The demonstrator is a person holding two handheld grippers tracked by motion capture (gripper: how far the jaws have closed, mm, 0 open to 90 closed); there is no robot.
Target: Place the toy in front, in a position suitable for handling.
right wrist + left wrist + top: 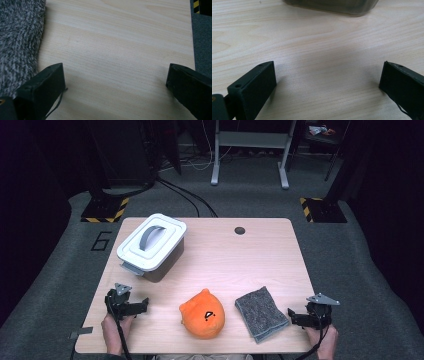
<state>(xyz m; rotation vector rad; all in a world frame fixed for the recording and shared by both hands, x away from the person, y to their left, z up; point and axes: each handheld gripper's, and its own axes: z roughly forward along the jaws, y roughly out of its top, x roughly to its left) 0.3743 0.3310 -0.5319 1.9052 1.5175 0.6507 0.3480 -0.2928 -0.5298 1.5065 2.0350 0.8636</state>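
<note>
A: So — the grey fuzzy cloth (261,313) is the thing nearest a gripper. Where does it lie from the jaws?

B: Just beside the right gripper (295,316), off its jaw tips toward the table's middle. In the right gripper view the cloth (18,42) runs up along the one jaw, its edge at that jaw's outer side and not between the two.

A: And its long axis?

B: It slants away from the person, near end toward the right gripper. As I judge it, that gripper is much the nearer one; a short shift sideways would bring the cloth's edge into the gap.

A: Jaws?

B: Spread wide on both, with bare wooden table (117,50) between them. The left gripper (142,306) has its jaws parted too, holding nothing.

A: What lies beyond?

B: The orange plush toy (202,314) sits between the two grippers, near the cloth but apart from it. Ahead of the left jaws, well off, stands the lidded bin (151,246) — its lower wall shows at the top of the left gripper view (332,6).
</note>
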